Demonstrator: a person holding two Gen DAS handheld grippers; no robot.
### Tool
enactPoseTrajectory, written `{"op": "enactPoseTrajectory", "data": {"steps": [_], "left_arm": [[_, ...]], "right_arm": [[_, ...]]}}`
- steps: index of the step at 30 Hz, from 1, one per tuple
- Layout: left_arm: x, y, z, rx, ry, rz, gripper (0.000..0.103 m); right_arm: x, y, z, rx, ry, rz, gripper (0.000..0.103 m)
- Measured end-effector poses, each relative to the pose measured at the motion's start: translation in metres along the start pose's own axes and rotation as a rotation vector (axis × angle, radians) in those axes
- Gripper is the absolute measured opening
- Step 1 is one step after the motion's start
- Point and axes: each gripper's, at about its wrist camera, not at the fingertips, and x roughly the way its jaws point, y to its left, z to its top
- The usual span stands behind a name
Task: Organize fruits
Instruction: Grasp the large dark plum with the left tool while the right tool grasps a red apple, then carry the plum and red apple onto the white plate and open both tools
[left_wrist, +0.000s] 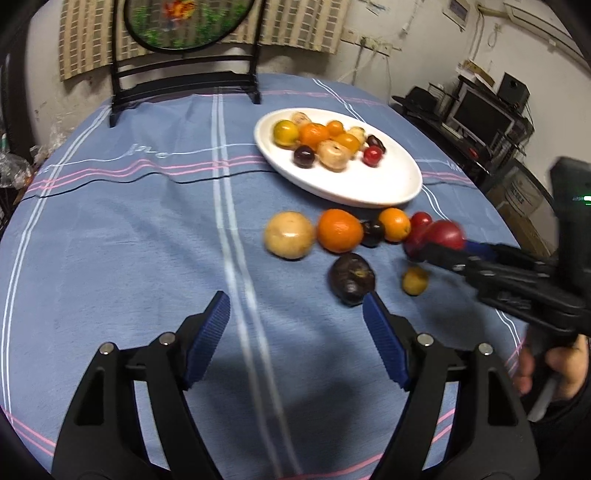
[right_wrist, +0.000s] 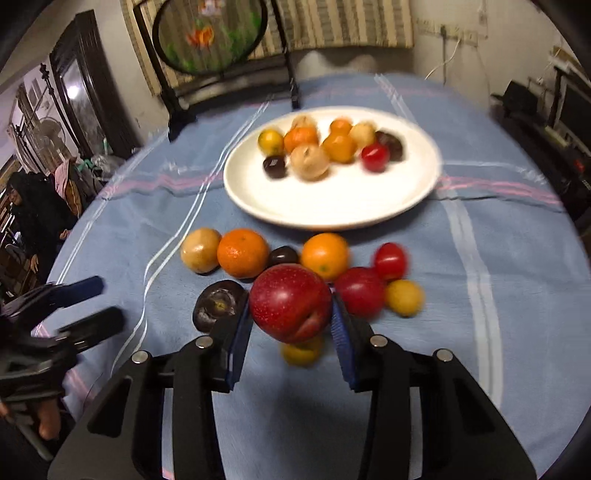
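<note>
Here the right gripper (right_wrist: 291, 325) has a large red plum (right_wrist: 290, 302) between its blue pads (right_wrist: 240, 343), which sit against the fruit's two flanks, so I read it as clenched on the plum. The fruit appears raised a little off the blue striped tablecloth (right_wrist: 498, 295), though motion blur makes that hard to confirm. The left gripper (left_wrist: 295, 332) is spread wide and holds nothing, poised over bare cloth just short of a dark purple fruit (left_wrist: 351, 277).

The plum should handle as a firm but bruisable thing: smooth, waxy skin that can slide on a hard squeeze, and flesh that dents. The pads sit near its widest girth, which is the right place; a grip nearer the top or bottom would likely squirt it out. It looks moderately heavy for its size, so a gentle, steady carry suits it.

Its likely destination is the white plate (right_wrist: 332, 206), which lies beyond the loose row of fruit and already carries a cluster of small pieces at its far side, with its near half bare. Still on the cloth are a tan round fruit (right_wrist: 200, 250), a mandarin (right_wrist: 242, 253), a second orange (right_wrist: 325, 256), another red plum (right_wrist: 359, 292), a cherry tomato (right_wrist: 390, 261) and a small yellow fruit (right_wrist: 404, 297). All round, they will roll if nudged, so the plum should go over them.
</note>
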Motion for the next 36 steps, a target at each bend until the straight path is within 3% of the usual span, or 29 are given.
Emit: {"op": "enactPoseTrajectory", "data": {"steps": [7, 11, 15, 18, 19, 36], "left_arm": [[0.039, -0.032, 0.007, 0.017, 0.072, -0.046, 0.076], [0.058, -0.042, 0.01, 0.031, 0.077, -0.008, 0.076], [0.079, -0.043, 0.01, 0.037, 0.111, 0.019, 0.051], [0.079, -0.048, 0.009, 0.069, 0.087, 0.045, 0.049], [0.078, -0.049, 0.009, 0.074, 0.086, 0.042, 0.045], [0.028, -0.044, 0.011, 0.035, 0.008, -0.03, 0.045]], "right_arm": [[-0.012, -0.035, -0.017, 0.043, 0.021, -0.01, 0.042], [-0.017, -0.044, -0.018, 0.053, 0.006, 0.017, 0.042], [-0.019, -0.051, -0.019, 0.067, -0.003, 0.035, 0.042], [-0.02, -0.053, -0.021, 0.072, -0.001, 0.042, 0.042], [-0.02, -0.053, -0.021, 0.07, 0.0, 0.043, 0.042], [-0.022, -0.034, -0.014, 0.029, -0.009, 0.044, 0.042]]}}
